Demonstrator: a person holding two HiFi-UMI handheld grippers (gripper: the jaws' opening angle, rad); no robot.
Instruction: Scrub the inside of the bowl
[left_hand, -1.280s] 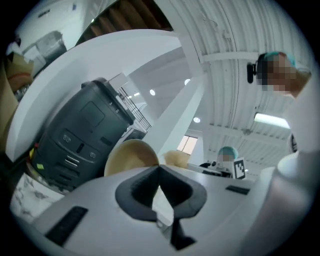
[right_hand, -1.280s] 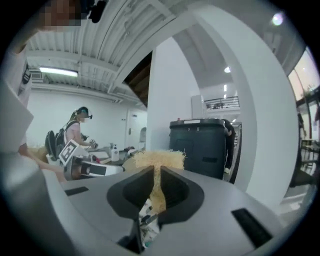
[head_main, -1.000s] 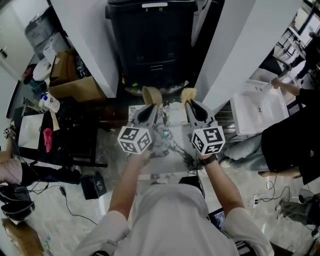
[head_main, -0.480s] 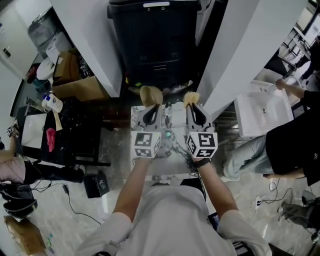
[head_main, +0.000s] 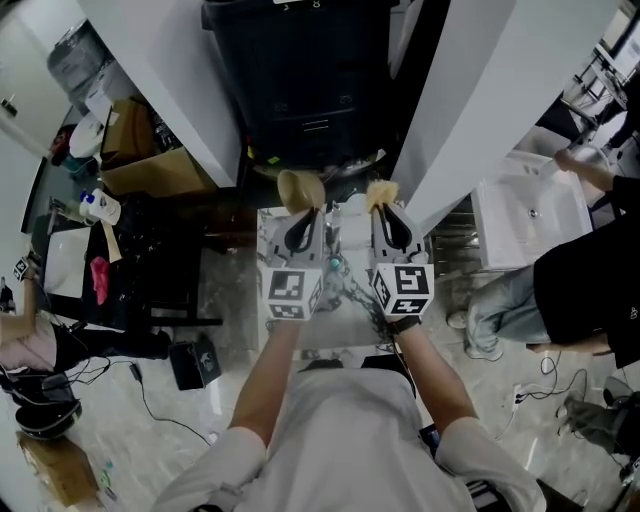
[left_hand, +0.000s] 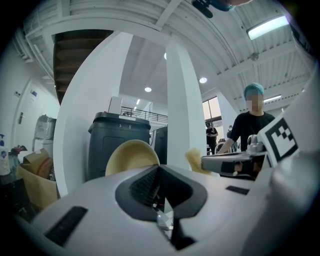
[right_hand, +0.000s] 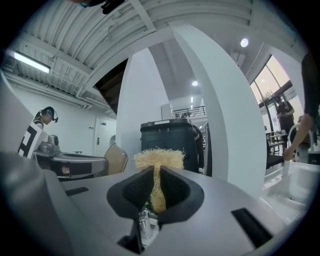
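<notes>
Scrubber (right_hand: 159, 160), a pale fibrous tuft, sticks out past the right gripper (right_hand: 154, 185). The tan bowl (head_main: 300, 188) stands just beside it on its left, apart from it. The bowl's lower edge is hidden behind the left gripper (left_hand: 159, 175), whose jaws are closed on the rim. The right gripper's jaws are nearly together, pinching the scrubber's narrow middle. A black bin (head_main: 305, 75) stands beyond both.
</notes>
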